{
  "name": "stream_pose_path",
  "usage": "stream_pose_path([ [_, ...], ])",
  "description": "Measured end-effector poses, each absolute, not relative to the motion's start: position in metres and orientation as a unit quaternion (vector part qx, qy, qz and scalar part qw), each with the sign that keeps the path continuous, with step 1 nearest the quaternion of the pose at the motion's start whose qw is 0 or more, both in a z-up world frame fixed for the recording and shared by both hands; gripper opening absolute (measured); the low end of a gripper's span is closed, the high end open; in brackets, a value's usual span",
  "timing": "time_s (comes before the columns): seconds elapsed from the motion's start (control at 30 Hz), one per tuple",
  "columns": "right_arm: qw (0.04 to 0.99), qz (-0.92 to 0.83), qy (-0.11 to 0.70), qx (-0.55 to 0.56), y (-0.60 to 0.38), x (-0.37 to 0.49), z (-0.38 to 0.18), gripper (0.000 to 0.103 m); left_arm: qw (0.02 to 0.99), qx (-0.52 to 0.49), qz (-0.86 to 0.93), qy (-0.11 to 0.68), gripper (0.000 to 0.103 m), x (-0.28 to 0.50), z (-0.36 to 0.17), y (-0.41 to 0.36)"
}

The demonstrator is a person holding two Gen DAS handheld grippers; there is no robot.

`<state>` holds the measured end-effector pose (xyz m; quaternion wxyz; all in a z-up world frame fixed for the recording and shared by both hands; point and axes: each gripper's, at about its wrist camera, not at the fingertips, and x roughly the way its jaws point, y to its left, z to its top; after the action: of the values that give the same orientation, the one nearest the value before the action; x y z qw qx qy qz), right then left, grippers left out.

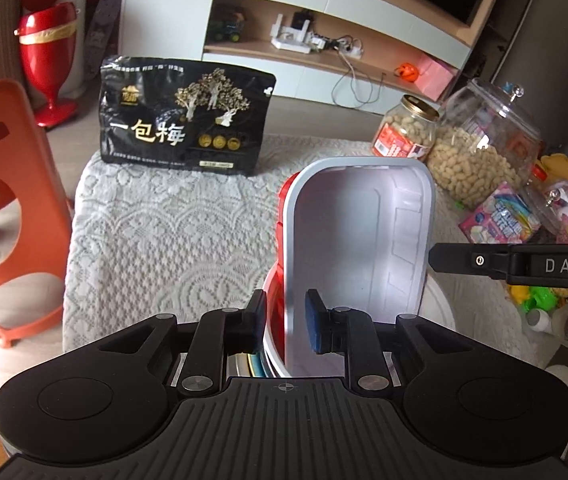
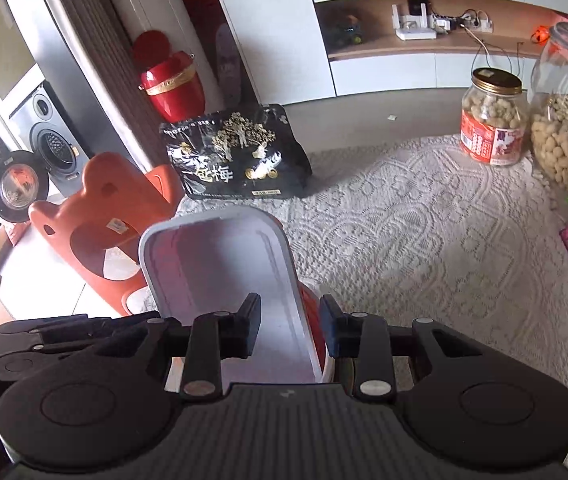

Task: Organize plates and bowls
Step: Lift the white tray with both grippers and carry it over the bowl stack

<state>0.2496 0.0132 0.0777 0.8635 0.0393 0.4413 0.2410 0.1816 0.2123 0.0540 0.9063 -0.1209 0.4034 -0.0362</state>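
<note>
A rectangular bowl, red outside and white inside with a pale rim [image 1: 359,240], is held up over the lace-covered table [image 1: 156,232]. My left gripper [image 1: 285,320] straddles its left wall, jaws close on the rim. My right gripper [image 2: 289,326] straddles the opposite wall of the same bowl [image 2: 224,264]. Its fingers [image 1: 467,261] show at the right of the left wrist view. Below the bowl, rims of stacked dishes [image 1: 258,364] and a white round dish [image 1: 439,312] show, mostly hidden.
A black snack bag [image 1: 184,120] stands at the table's far edge. Two jars of peanuts [image 1: 403,128] [image 1: 479,148] and candy packs [image 1: 499,220] crowd the right side. An orange plastic chair [image 1: 4,208] stands left of the table.
</note>
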Motion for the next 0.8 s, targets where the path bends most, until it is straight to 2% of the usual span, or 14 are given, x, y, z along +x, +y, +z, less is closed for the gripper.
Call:
stream_pose_path([
  [0.3,0.854,0.202,0.479,-0.009,0.016,0.252,0.04,0.032,0.893,-0.112,-0.007,0.436,0.023,0.177,0.046,0.209],
  [0.47,0.834,0.205,0.512,-0.018,0.018,0.248,0.019,0.025,0.887,-0.139,-0.053,0.438,0.025,0.177,0.039,0.204],
  [0.8,0.824,0.223,0.519,-0.037,0.024,0.234,0.017,0.025,0.895,-0.133,-0.053,0.422,0.023,0.175,0.047,0.204],
])
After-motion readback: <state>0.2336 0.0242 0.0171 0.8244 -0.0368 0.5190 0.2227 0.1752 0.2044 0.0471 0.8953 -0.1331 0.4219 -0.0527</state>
